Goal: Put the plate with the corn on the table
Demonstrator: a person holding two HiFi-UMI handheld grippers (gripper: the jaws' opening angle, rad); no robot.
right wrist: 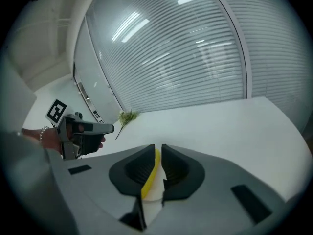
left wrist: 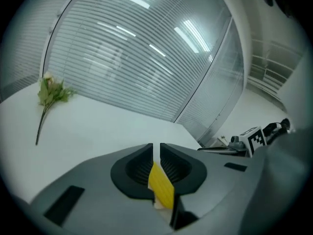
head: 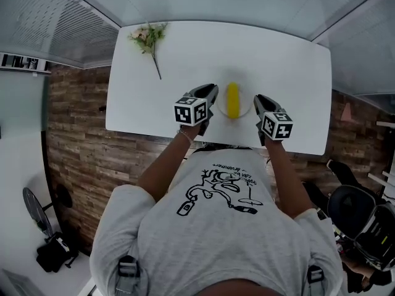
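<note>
Head view centre: your left tool and right tool clamp the plate rim; stiff, likely slick; corn may roll.

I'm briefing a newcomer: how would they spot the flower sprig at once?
Start at the white rectangular table. Near its far left corner lies a green-stemmed flower sprig with pale blossoms, the only leafy thing there, well apart from the white round plate bearing yellow corn.

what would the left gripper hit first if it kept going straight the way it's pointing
The left gripper is already shut on the plate rim, so the corn comes first. Past it, seemingly only bare table, then the blinds.
</note>
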